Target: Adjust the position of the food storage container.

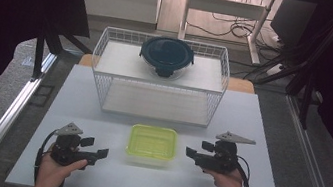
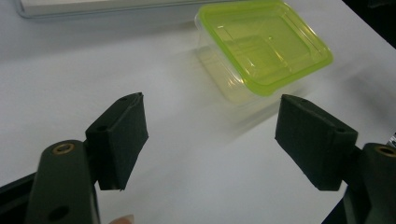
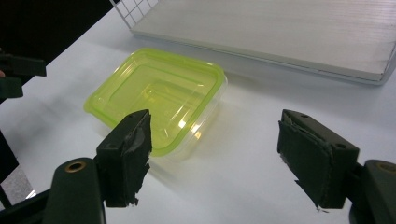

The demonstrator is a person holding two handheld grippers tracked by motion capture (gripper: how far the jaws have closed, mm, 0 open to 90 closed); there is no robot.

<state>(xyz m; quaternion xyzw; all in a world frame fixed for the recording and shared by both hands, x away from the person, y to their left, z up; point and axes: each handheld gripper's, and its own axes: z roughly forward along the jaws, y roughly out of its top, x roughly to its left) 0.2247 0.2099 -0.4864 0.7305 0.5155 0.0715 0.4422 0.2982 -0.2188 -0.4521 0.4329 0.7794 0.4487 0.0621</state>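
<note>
Your green-lidded container (image 1: pixel 152 142) sits on the white table (image 1: pixel 77 99), lid on, just in front of the wire rack (image 1: pixel 109 59) and between your two grippers. Your left gripper (image 1: pixel 94 153) rests near the table's front edge, off to the container's left, jaws spread wide with nothing between them; in the left gripper view the container (image 2: pixel 261 46) lies ahead and to the right of the pads (image 2: pixel 122 135), apart from them. Your right gripper (image 1: pixel 197 153) hangs just right of the container, jaws wide and empty; in the right gripper view the container (image 3: pixel 159 100) lies beyond the left pad (image 3: pixel 128 149), no contact that you can make out. On the rack's upper shelf stands a dark round lidded container (image 1: pixel 166 55)
</note>
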